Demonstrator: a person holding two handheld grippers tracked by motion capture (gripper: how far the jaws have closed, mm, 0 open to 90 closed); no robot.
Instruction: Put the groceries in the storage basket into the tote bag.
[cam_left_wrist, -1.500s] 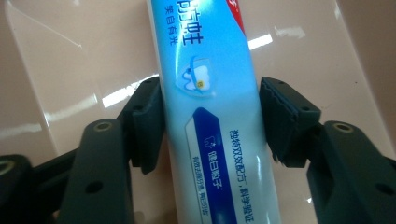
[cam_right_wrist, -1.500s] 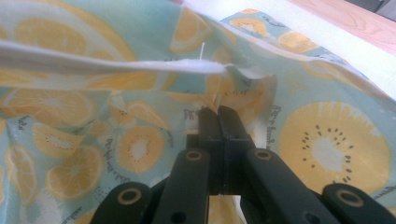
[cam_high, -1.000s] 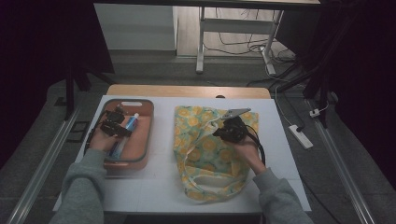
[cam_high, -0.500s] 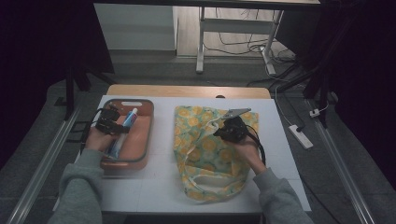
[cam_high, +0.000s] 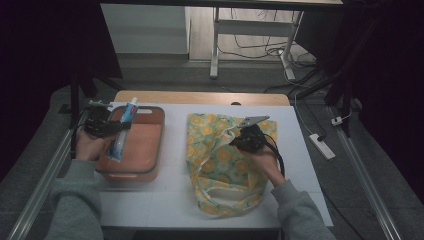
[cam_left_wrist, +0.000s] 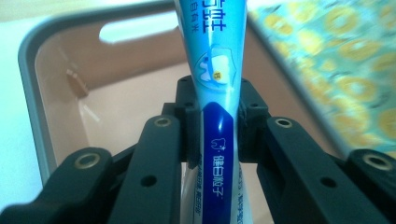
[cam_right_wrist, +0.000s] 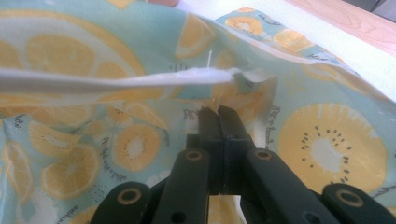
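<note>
The toothpaste tube (cam_high: 122, 134) is sitting clamped between the jaws of the left gripper (cam_high: 116, 129), its blue-and-white body running lengthwise over the orange bin (cam_high: 150, 150) at the left of the table (cam_high: 175, 200). In the left gripper view the tube (cam_left_wrist: 218, 116) is rising straight up between the two black jaws, which are pressing on it from both sides; the left gripper (cam_left_wrist: 215, 121) is squeezing it at about the point where the dark blue band meets the pale blue print. Behind it the bin's (cam_left_wrist: 56, 84) grey rim and peach inside walls are showing, with a slot handle cut in the far wall. The tube's cap end is pointing toward the far edge of the table, reaching just past the bin's far rim in the high view, while its flat end is hanging over the bin's floor. The person's left hand (cam_high: 89, 145) is wrapping the gripper's handle at the bin's left edge.

Over to the right, the fruit-print bag (cam_high: 220, 170) is lying spread flat on the table, well apart from the bin. The right gripper (cam_high: 239, 136) is pinching the bag's fabric near its upper middle; in the right gripper view its jaws are pressing tight together on a fold of cloth (cam_right_wrist: 217, 105) just below a white strap (cam_right_wrist: 116, 80), the right gripper (cam_right_wrist: 218, 112) holding the edge lifted. The right hand (cam_high: 262, 159) is resting on the bag behind it.
</note>
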